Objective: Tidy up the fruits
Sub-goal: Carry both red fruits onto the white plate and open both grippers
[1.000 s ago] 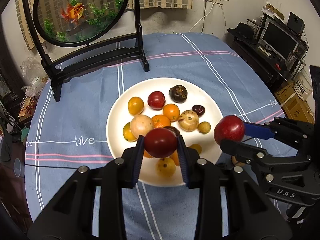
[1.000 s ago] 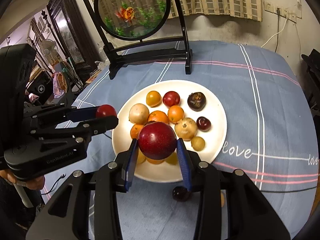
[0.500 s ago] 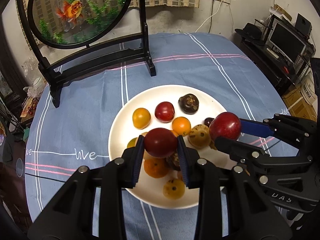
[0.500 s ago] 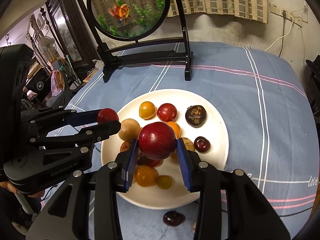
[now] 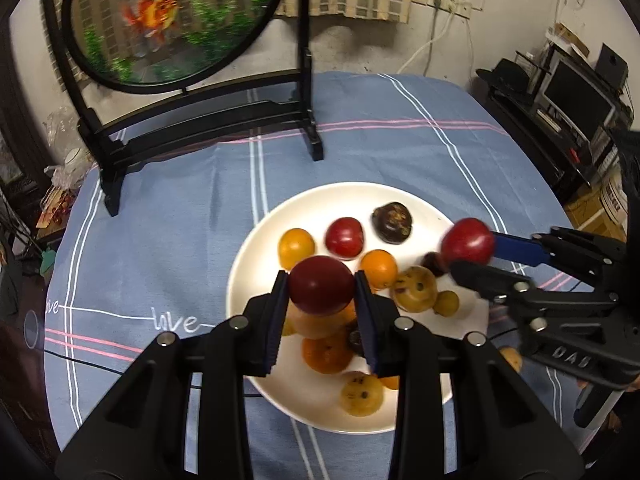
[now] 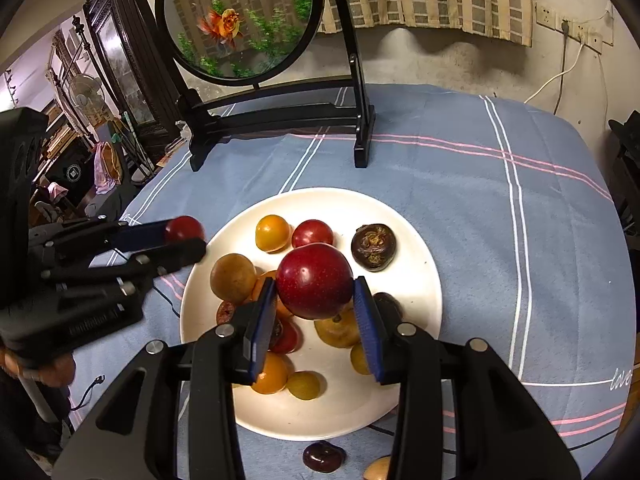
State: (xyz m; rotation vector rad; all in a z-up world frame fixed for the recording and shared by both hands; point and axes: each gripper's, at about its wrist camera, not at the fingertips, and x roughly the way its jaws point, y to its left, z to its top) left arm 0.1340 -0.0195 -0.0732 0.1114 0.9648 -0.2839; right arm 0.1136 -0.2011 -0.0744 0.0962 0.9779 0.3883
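I hold left gripper (image 5: 322,294) clamped on dark-red round plum (image 5: 321,285), right gripper (image 6: 315,308) clamped on larger red apple (image 6: 314,276), both frame centre, above round white plate (image 6: 416,248). Most fruit plated; dark fruit (image 6: 323,456) remains on cloth, bottom edge.

The left tool (image 5: 321,286) grips a dark red plum (image 5: 321,285) above a white plate (image 5: 256,268) of mixed fruit on the blue-clothed worktop (image 5: 160,220). At the right, the right tool (image 5: 466,254) clamps a red apple (image 5: 467,241) over the plate's edge. A goldfish screen (image 5: 172,20) stands behind.
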